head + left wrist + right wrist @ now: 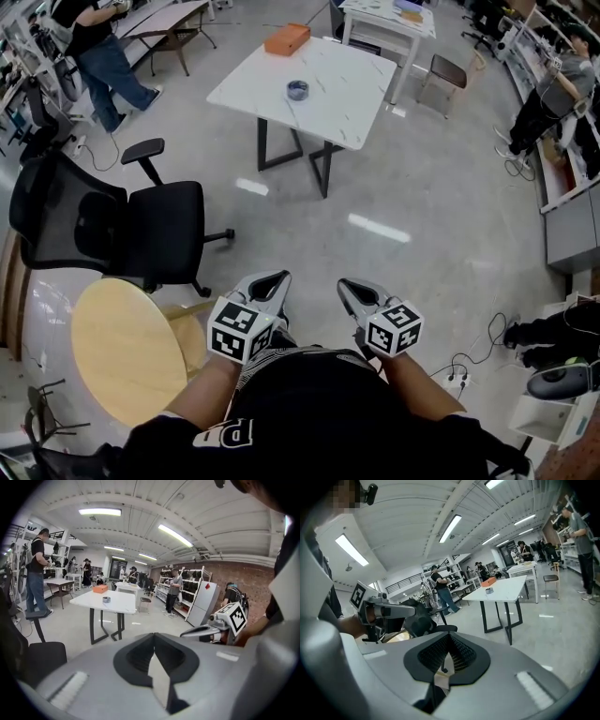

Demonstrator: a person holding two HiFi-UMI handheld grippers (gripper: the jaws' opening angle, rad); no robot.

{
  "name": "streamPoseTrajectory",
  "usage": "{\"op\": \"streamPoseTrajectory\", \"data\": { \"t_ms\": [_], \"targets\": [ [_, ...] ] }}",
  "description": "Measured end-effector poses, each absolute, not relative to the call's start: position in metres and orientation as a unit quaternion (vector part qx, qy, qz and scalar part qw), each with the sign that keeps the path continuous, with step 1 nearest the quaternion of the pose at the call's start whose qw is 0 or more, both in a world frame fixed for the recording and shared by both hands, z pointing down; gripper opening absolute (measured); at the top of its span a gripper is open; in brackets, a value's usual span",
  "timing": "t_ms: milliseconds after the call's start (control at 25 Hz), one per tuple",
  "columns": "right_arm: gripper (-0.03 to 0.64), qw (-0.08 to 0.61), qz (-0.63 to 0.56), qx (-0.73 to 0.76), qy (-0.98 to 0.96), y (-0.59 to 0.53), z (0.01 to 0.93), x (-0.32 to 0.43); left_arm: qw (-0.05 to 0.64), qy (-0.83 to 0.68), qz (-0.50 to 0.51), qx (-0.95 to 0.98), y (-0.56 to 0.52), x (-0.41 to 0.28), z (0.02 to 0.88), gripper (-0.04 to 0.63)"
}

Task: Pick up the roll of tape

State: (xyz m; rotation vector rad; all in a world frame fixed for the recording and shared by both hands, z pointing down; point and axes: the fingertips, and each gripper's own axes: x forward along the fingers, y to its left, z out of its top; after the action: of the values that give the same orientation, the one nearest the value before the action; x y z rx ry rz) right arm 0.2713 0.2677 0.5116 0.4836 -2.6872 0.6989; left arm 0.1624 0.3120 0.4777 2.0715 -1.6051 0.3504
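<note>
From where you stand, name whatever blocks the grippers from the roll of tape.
Nothing visible. Bare floor runs up to the white table holding the roll of tape; the office chair stands aside, left.

Head view: high, steeply down over left gripper [267, 279] and right gripper [354, 285]; white table [337, 94] far, upper centre. 2 gripper views: low, level, forward; both share that table, distant.

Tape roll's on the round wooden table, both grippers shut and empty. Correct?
Not quite. In the head view the roll of tape sits on the white table across the room, not on the round wooden table near the person. The rest holds: the left gripper and right gripper are both shut and empty.
</note>
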Motion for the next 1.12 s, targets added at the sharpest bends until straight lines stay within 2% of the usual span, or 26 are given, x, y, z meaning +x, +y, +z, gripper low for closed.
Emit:
{"op": "streamPoseTrajectory", "data": {
  "t_ms": [560,880,1120],
  "targets": [
    [-0.005,0.172,0.224,0.188,-0.941,0.195,0.494,0.139,0.225,-0.577,0.132,0.774,0.23,0.028,0.46,0.06],
    [-0.005,0.185,0.212,0.195,-0.94,0.173,0.497,0.091,0.232,-0.571,0.13,0.777,0.2,-0.027,0.469,0.058],
    [-0.005,0.194,0.211,0.203,-0.936,0.159,0.502,0.078,0.244,-0.562,0.124,0.781,0.19,-0.04,0.48,0.058]
  ]
}}
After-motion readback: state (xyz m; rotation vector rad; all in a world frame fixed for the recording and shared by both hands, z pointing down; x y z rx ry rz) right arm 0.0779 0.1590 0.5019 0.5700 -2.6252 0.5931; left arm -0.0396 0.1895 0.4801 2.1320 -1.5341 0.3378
